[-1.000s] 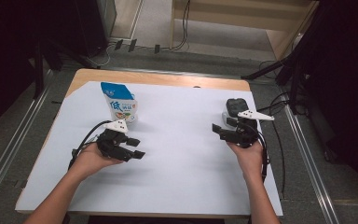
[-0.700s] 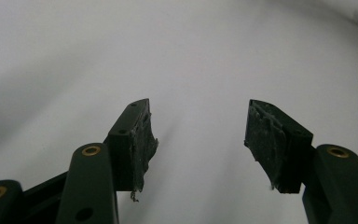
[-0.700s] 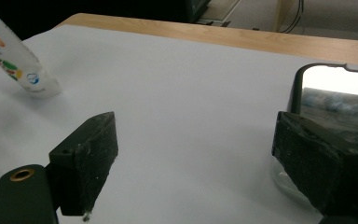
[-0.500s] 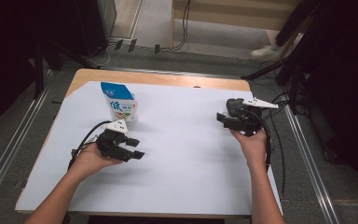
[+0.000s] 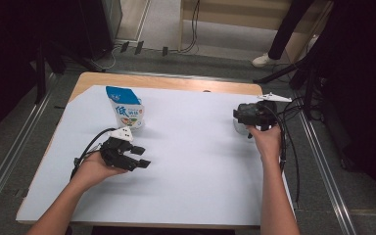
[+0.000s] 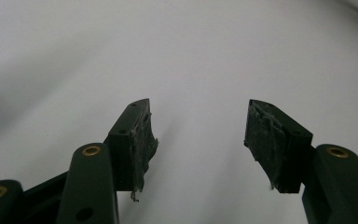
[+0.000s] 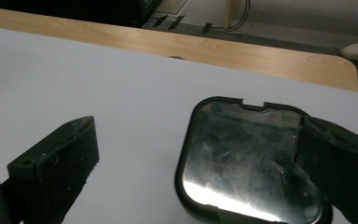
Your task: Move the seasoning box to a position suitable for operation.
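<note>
A rounded black-rimmed tray with a shiny mirror-like face (image 7: 249,163) lies on the white sheet near the table's far right. My right gripper (image 7: 198,135) hovers low over it. Its jaws have just been opening and now stand wide, the left jaw over bare sheet and the right jaw over the tray's right edge, with no pad pressing on it. From above, the right gripper (image 5: 245,116) covers most of the tray (image 5: 239,127). My left gripper (image 5: 144,157) rests at the front left, open with nothing between its fingers (image 6: 140,135). A blue-and-white carton (image 5: 127,112) stands upright behind it.
The white sheet (image 5: 191,161) covers most of the wooden table (image 5: 176,83), with bare wood along the far edge. Cables (image 5: 293,147) trail off the right side. A person's leg and white shoe (image 5: 264,59) stand on the floor beyond.
My right hand has carried its gripper away from me up the table, over the dark tray, and its jaws have widened. The left hand and the carton have stayed put.
</note>
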A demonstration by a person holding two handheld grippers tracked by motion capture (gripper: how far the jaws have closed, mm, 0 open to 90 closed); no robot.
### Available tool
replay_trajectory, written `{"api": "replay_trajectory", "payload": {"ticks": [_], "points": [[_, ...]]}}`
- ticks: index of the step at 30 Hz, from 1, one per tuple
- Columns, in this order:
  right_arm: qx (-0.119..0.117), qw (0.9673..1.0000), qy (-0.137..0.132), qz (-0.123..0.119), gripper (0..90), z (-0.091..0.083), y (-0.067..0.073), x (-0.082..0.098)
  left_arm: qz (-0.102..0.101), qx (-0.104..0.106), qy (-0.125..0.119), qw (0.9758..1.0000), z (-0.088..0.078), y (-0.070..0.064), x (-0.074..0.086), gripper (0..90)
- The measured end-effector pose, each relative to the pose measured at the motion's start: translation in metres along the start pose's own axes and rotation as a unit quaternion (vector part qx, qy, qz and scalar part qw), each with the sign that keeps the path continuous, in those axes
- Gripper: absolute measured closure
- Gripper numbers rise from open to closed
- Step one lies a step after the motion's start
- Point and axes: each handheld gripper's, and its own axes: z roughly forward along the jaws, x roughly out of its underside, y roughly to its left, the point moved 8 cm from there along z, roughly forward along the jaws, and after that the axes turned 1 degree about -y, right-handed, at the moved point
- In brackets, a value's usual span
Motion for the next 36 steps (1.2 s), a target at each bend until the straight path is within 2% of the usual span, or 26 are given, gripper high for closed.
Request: {"api": "replay_trajectory", "payload": {"ticks": [9,10,15,20,22,27,30,32,36], "points": [[0.031,0.9994,-0.001,0.014,0.0,0.011,-0.019,0.003,-0.004,-0.009,0.001,0.9999,-0.005,-0.001,0.006,41.4],[0.035,0.9991,0.003,0.024,0.0,0.015,-0.023,0.006,-0.008,-0.011,-0.003,0.9999,-0.006,-0.001,0.008,41.4],[0.044,0.9982,0.018,0.038,0.0,0.028,-0.030,0.017,-0.010,-0.016,-0.003,0.9998,-0.010,0.000,0.011,41.2],[0.051,0.9977,0.021,0.040,0.6,0.036,-0.031,0.025,-0.015,-0.018,-0.006,0.9997,-0.012,0.001,0.012,41.0],[0.050,0.9973,0.017,0.051,2.2,0.041,-0.030,0.029,-0.016,-0.017,-0.007,0.9997,-0.013,0.001,0.013,41.0],[0.052,0.9971,0.016,0.053,5.2,0.043,-0.030,0.032,-0.016,-0.018,-0.005,0.9997,-0.013,0.000,0.014,41.0],[0.050,0.9974,0.014,0.051,7.1,0.043,-0.029,0.032,-0.017,-0.020,-0.004,0.9997,-0.012,0.001,0.014,41.0],[0.059,0.9973,0.019,0.041,8.8,0.043,-0.028,0.034,-0.016,-0.021,-0.003,0.9997,-0.012,0.000,0.014,41.0],[0.063,0.9969,0.020,0.042,10.5,0.042,-0.028,0.034,-0.016,-0.019,-0.005,0.9997,-0.012,0.000,0.013,41.1]]}}
